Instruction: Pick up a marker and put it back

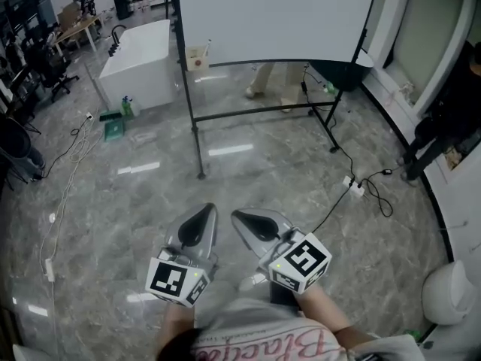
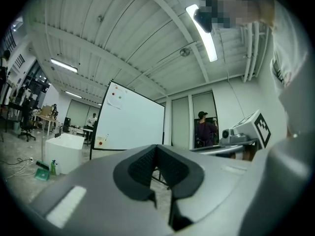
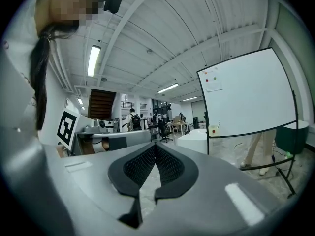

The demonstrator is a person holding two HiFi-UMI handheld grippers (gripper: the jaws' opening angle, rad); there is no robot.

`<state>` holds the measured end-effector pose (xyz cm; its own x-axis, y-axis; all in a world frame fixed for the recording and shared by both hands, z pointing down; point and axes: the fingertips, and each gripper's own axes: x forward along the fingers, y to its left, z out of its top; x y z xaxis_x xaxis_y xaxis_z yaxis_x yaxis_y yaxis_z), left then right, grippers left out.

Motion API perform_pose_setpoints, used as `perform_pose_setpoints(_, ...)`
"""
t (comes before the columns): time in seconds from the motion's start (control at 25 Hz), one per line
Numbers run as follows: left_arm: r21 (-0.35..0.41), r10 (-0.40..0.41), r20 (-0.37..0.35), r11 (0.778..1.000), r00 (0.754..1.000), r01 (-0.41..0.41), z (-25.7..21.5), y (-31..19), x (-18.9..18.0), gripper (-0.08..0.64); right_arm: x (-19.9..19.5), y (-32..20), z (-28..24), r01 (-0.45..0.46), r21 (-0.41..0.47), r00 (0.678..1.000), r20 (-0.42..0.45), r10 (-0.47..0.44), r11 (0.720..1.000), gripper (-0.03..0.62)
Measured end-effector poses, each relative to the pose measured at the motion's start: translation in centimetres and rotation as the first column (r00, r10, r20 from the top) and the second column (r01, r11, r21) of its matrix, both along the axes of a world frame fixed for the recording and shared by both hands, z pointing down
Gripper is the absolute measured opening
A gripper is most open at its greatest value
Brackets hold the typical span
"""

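Note:
A marker (image 1: pixel 207 47) stands in a small box (image 1: pixel 198 59) fixed at the lower left corner of the whiteboard (image 1: pixel 278 17), far ahead across the floor. The box (image 3: pixel 213 130) also shows in the right gripper view, under the whiteboard (image 3: pixel 251 95), and in the left gripper view as a small box (image 2: pixel 101 142) beside the whiteboard (image 2: pixel 130 122). My left gripper (image 1: pixel 208 208) and right gripper (image 1: pixel 235 216) are side by side, close to my body and held level. Both are shut with nothing between the pads: left gripper (image 2: pixel 156 147), right gripper (image 3: pixel 156 146).
A white counter (image 1: pixel 143 62) stands at the back left with a green spray bottle (image 1: pixel 126 107) at its foot. Cables and a power strip (image 1: pixel 353 188) lie on the floor at the right. A person's legs (image 1: pixel 259 81) show behind the board; another person (image 1: pixel 443 126) stands at the right.

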<state>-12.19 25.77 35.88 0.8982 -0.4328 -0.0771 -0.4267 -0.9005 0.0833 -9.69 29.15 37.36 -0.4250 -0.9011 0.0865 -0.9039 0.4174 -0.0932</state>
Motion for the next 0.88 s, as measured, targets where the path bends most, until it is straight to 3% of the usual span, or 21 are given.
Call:
perform_pose_setpoints(0.44,-0.029,0.010,0.027,1.000,1.000,-0.009,1.1,-3.2,1.5,0.000,1.2,-2.6,1.0,0.005,-0.002,1.000,0.016,-0.005,1.000,0.002)
perform_pose_setpoints(0.88,-0.027,0.031,-0.003,0.999,1.000,-0.031,0.4,-14.9,5.3,0.000,5.5,-13.8,0.6,-0.042,-0.003,0.999,0.007,0.042,0.999,0.002)
